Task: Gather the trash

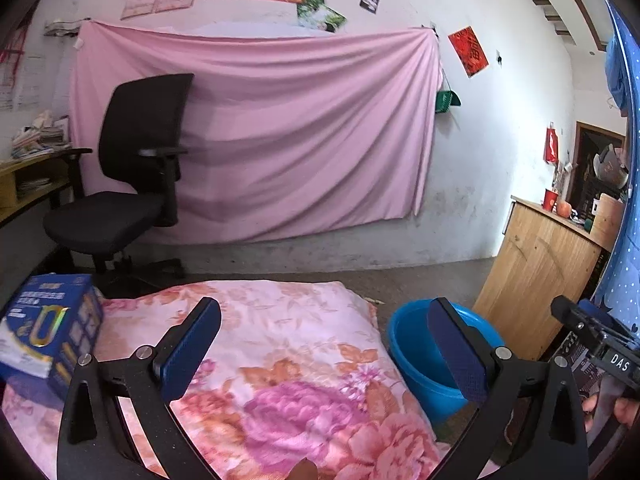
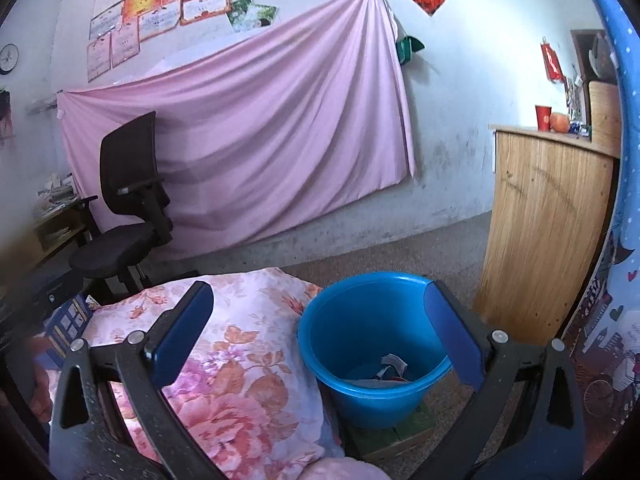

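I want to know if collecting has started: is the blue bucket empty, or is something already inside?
Not empty. In the right wrist view the blue bucket stands upright and crumpled scraps lie on its bottom.

Black gripper frames, blue-padded fingers (image 1: 192, 344), silver screws, "DAS" marking.

- Blue bucket (image 2: 372, 340): smooth, glossy plastic.
- Floral quilt (image 1: 280, 360): soft printed cloth.
- Pink sheet (image 1: 256, 132) on the wall: thin draped cloth.
- Cabinet (image 2: 548, 232): grained wood.
- Blue box (image 1: 48, 336): glossy printed cardboard.
- Office chair (image 1: 132, 168): matt black fabric.
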A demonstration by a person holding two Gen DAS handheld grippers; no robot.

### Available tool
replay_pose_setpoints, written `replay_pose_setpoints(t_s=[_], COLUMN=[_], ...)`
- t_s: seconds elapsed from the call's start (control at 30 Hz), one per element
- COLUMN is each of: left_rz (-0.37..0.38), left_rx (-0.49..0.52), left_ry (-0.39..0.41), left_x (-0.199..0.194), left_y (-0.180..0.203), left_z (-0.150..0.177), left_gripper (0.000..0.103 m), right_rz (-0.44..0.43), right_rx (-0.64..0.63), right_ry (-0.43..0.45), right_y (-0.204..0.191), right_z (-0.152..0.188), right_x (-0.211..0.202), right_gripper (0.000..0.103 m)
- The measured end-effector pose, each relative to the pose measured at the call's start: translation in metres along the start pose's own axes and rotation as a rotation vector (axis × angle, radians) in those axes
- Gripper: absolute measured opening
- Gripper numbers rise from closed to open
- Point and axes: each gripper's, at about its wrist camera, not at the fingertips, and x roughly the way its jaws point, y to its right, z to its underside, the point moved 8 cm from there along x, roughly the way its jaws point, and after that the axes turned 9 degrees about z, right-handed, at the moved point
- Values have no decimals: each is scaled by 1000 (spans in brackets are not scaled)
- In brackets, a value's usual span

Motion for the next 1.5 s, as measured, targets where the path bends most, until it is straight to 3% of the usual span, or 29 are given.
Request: replay_pose_setpoints(t_s=[0.43,0.87,1.07,1.5], left_rz=[-45,-45,-69,-89], left_rx=[9,3,-21,-19], left_ry=[81,121,144,118], left_x=[-85,-114,-117,-115], left_y=[-26,-40,-50,-54], left_z=[19,72,91,107], left_gripper=[101,101,101,101], right_rz=[-39,-40,-67,-67], right_rx=[-29,-29,-61,-61], right_ry=[70,197,163,107], right_y=[-37,-64,-75,-73], right_z=[19,68,95,106], right_x=[-65,-101,-94,-78], right_gripper=[103,103,103,103])
